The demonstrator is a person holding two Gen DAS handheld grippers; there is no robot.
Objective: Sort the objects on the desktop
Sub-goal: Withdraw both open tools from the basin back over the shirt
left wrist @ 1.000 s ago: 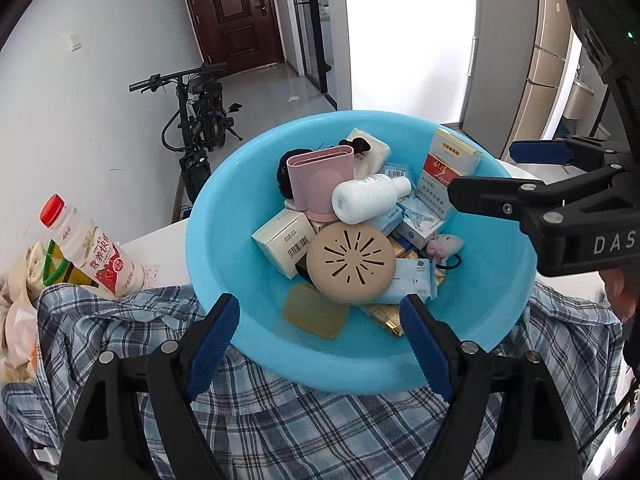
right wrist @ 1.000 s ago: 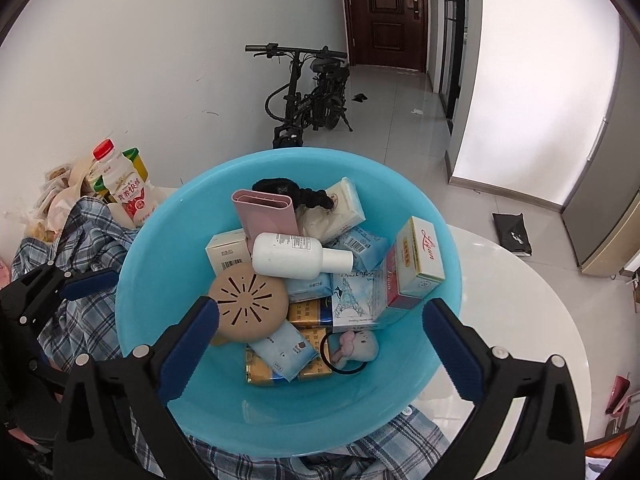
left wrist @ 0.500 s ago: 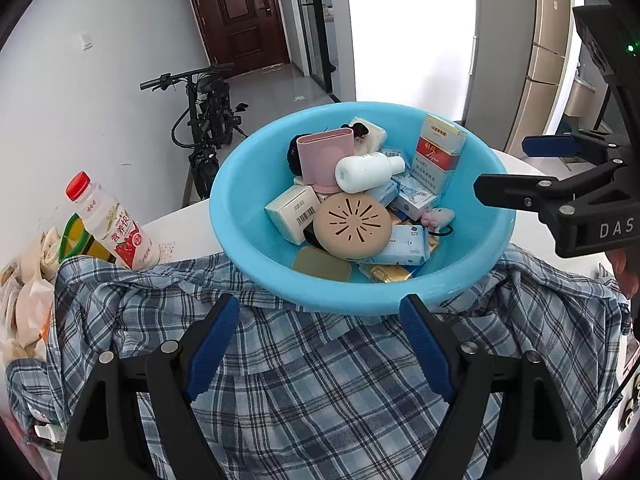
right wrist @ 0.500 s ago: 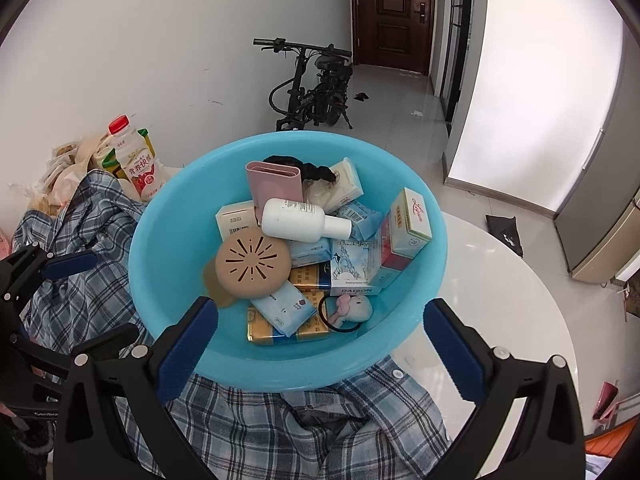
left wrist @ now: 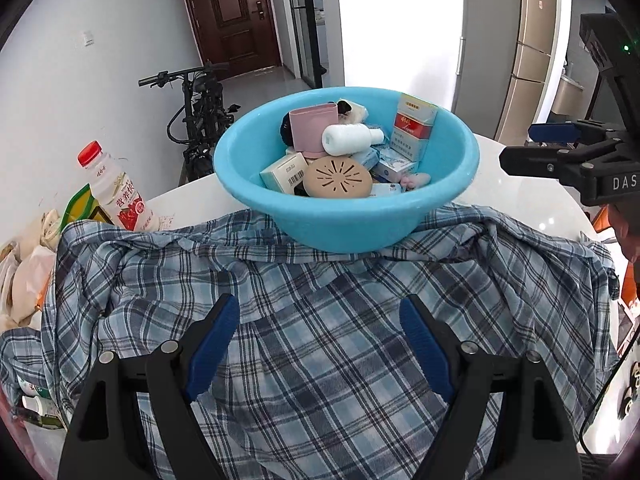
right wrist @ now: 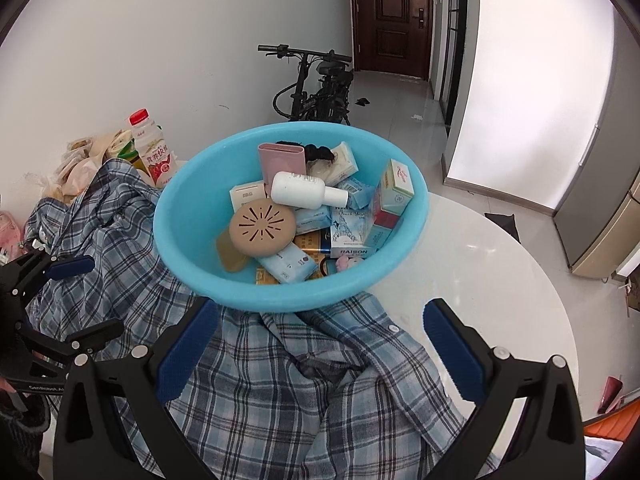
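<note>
Both grippers, left (left wrist: 316, 344) and right (right wrist: 320, 344), gape empty above a plaid shirt (left wrist: 320, 340); the full blue basin (left wrist: 348, 216) sits just beyond both, about equally near.

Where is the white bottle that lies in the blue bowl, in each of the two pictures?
Left wrist view: white bottle above centre, cap pointing right.
Right wrist view: white bottle near the middle, cap pointing right.
Shared landmark: tan round disc just below it in both.
</note>
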